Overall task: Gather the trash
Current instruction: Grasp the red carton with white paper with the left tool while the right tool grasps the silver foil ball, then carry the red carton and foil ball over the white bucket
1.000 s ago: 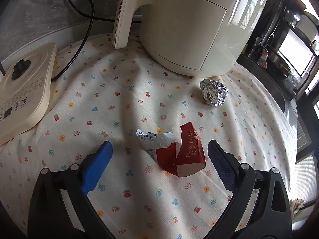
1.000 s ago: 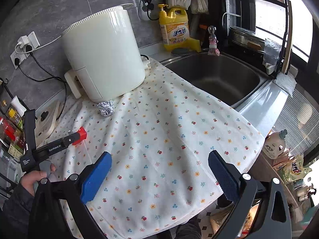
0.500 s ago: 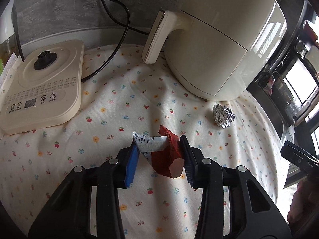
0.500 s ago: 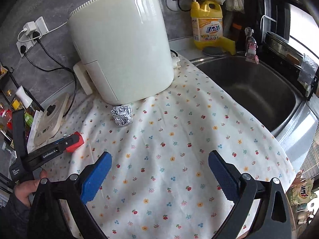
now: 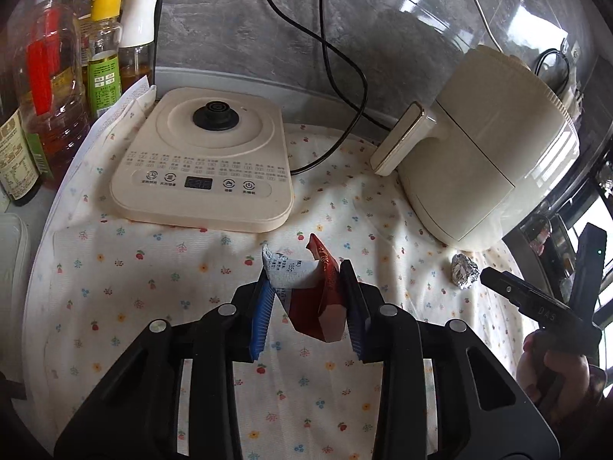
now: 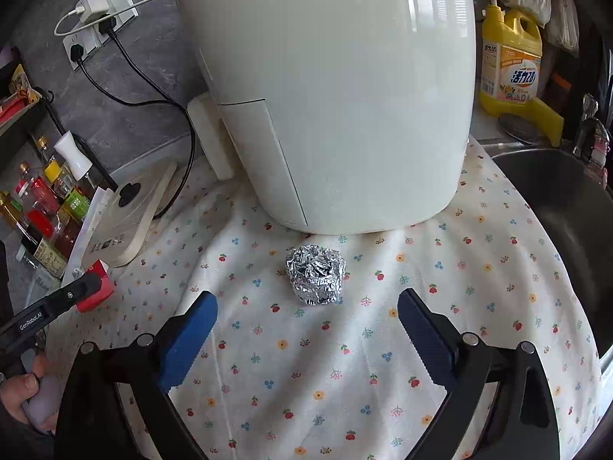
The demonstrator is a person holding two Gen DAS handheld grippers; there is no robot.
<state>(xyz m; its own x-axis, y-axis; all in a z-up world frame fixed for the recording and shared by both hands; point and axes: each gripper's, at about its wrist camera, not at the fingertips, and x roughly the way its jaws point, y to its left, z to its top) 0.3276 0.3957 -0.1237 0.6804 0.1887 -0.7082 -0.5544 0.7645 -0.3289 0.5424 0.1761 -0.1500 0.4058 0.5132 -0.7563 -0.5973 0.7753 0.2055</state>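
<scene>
My left gripper (image 5: 306, 303) jaws have just clenched on the red wrapper (image 5: 320, 306); right gripper (image 6: 306, 329) stays released, foil ball (image 6: 316, 274) at 12 o'clock, next up.

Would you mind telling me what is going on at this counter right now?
A person is clearing trash with two handheld grippers. The left gripper has just been closing its jaws, which now pinch a red wrapper. The right gripper hovers open before a foil ball beside the air fryer.
</scene>
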